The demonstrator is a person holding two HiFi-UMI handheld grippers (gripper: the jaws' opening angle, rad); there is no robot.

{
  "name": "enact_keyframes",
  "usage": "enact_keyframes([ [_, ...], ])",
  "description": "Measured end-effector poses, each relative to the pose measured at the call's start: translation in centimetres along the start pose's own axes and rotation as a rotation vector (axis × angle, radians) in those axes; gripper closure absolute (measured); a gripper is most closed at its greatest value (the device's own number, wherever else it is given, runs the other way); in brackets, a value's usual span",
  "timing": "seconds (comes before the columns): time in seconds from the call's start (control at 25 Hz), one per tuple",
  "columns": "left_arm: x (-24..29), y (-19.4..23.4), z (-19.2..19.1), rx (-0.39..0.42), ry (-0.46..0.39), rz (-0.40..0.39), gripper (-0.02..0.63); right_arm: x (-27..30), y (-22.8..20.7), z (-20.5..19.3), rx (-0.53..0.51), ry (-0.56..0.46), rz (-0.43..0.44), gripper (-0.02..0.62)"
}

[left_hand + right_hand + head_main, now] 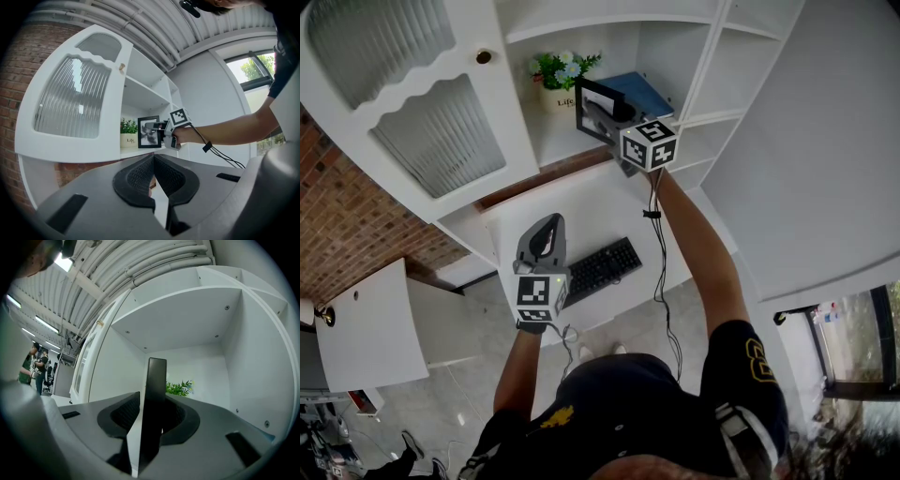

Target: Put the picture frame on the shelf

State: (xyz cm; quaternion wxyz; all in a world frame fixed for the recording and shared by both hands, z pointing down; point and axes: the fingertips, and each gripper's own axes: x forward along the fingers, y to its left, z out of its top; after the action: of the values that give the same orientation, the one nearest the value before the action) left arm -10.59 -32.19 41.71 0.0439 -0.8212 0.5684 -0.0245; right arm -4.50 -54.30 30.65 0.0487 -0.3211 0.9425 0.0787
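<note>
Head view: the right gripper [617, 131] reaches into the shelf [546, 141] and holds the frame [596, 108] just beside the plant [562, 73]. The left gripper [546, 230] hangs well apart, low over the desk [581, 211].

Left gripper view: its jaws are together with nothing between them. The frame [148, 132] stands upright with its foot at the board; I cannot tell whether they touch.

Right gripper view: the jaws clamp the frame [153, 399] edge-on, long axis vertical. Setting it down looks like the right hand's job, and the board seems to lie just below.

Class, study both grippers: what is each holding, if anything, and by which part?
The right gripper holds the picture frame by one side edge, upright and edge-on between its fingers. The left gripper holds nothing.
</note>
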Motion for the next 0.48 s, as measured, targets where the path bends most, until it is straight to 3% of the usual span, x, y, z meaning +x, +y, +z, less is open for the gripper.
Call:
enact_keyframes([
  [0.48,-0.19,-0.15,0.11,-0.001,-0.004,-0.007,0.588,-0.47,-0.03,-0.13,-0.005,0.011,-0.007,0.443],
])
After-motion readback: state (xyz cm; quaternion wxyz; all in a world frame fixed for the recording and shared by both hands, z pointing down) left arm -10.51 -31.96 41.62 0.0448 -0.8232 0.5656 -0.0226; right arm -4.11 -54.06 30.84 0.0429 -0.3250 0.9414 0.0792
